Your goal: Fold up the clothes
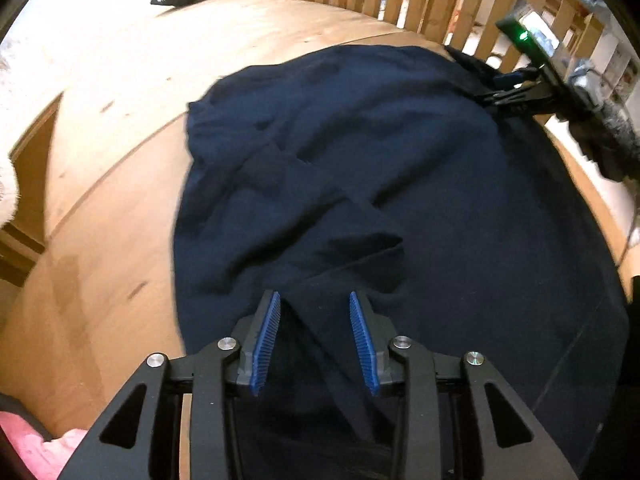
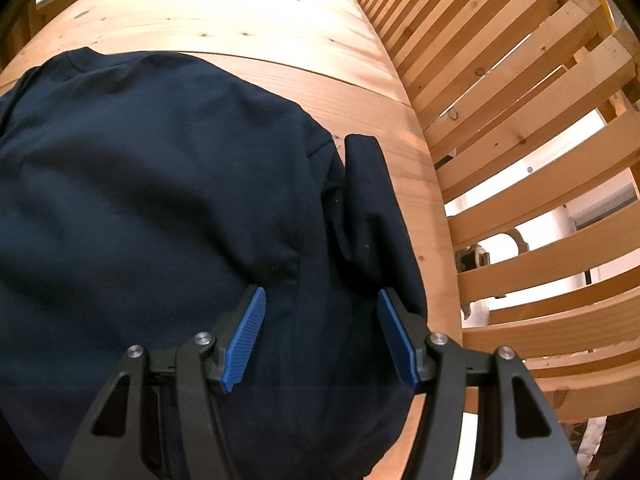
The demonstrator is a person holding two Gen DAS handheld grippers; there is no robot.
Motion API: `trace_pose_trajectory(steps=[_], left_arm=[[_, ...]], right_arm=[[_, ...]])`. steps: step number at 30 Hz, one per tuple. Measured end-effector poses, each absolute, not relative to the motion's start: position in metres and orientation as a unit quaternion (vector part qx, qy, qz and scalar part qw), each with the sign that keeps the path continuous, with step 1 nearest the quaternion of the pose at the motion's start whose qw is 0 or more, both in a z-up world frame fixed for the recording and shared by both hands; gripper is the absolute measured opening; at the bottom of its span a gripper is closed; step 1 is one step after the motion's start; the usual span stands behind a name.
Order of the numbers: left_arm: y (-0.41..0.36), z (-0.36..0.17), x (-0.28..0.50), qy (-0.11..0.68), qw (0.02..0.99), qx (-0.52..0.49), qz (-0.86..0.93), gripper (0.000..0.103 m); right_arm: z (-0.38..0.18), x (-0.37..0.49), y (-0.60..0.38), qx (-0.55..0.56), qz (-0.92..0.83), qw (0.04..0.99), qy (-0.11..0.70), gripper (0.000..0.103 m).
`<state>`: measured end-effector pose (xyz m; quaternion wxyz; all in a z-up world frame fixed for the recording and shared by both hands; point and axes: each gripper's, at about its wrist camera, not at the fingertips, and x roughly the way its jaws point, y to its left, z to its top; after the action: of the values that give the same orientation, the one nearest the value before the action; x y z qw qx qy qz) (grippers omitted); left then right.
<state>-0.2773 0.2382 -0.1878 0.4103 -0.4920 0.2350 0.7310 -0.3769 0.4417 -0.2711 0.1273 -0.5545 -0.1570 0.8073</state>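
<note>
1. My left claw [image 1: 314,336] is spread wide, holding nothing, low over the near edge of the dark blue sweatshirt [image 1: 360,184] lying on the wooden counter [image 1: 120,120].
2. A folded sleeve [image 1: 320,208] lies rumpled across the middle.
3. My right claw [image 2: 320,336] is spread too, over the side seam.
4. At 1 o'clock the other sleeve [image 2: 372,208] sits near the slat railing [image 2: 520,120]; grabbing one layer could bunch the fold.

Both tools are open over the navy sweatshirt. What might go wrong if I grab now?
1. The left tool sits over overlapping folds of the navy sweatshirt; it may pinch several layers.
2. The right tool is beside the sleeve near the table edge; a pull could drag cloth off toward the wooden slats.
</note>
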Motion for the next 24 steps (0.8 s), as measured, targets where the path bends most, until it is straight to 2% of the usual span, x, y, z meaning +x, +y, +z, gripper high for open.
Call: trace_pose_trajectory(steps=[2,5,9,12,14,16,19,22,23,24], left_arm=[[0.242,-0.187,-0.270,0.243,0.428,-0.486,0.722,0.000],[0.235,-0.180,-0.267,0.223,0.434,-0.481,0.728,0.000],[0.187,-0.146,-0.287,0.185,0.403,-0.465,0.766,0.000],[0.128,-0.122,-0.318,0.190,0.307,-0.443,0.821,0.000],[0.085,-0.110,-0.340,0.160,0.260,-0.454,0.837,0.000],[0.064,-0.106,-0.348,0.116,0.278,-0.488,0.819,0.000],[0.099,-0.110,-0.321,0.176,0.334,-0.478,0.793,0.000],[0.152,-0.130,-0.290,0.204,0.412,-0.489,0.741,0.021],[0.170,-0.139,-0.283,0.210,0.428,-0.493,0.728,0.025],[0.185,-0.148,-0.278,0.216,0.438,-0.498,0.717,0.025]], right_arm=[[-0.272,-0.377,0.441,-0.554,0.807,0.129,-0.157,0.057],[-0.272,-0.377,0.440,-0.554,0.808,0.129,-0.158,0.057],[-0.272,-0.377,0.440,-0.554,0.808,0.124,-0.159,0.057],[-0.272,-0.378,0.440,-0.554,0.807,0.122,-0.162,0.057],[-0.272,-0.378,0.440,-0.555,0.807,0.122,-0.164,0.057],[-0.273,-0.379,0.438,-0.555,0.805,0.124,-0.169,0.057],[-0.274,-0.380,0.437,-0.556,0.803,0.126,-0.173,0.057],[-0.274,-0.381,0.437,-0.556,0.803,0.128,-0.173,0.057],[-0.274,-0.381,0.437,-0.556,0.803,0.128,-0.172,0.058],[-0.274,-0.381,0.437,-0.555,0.804,0.129,-0.171,0.058]])
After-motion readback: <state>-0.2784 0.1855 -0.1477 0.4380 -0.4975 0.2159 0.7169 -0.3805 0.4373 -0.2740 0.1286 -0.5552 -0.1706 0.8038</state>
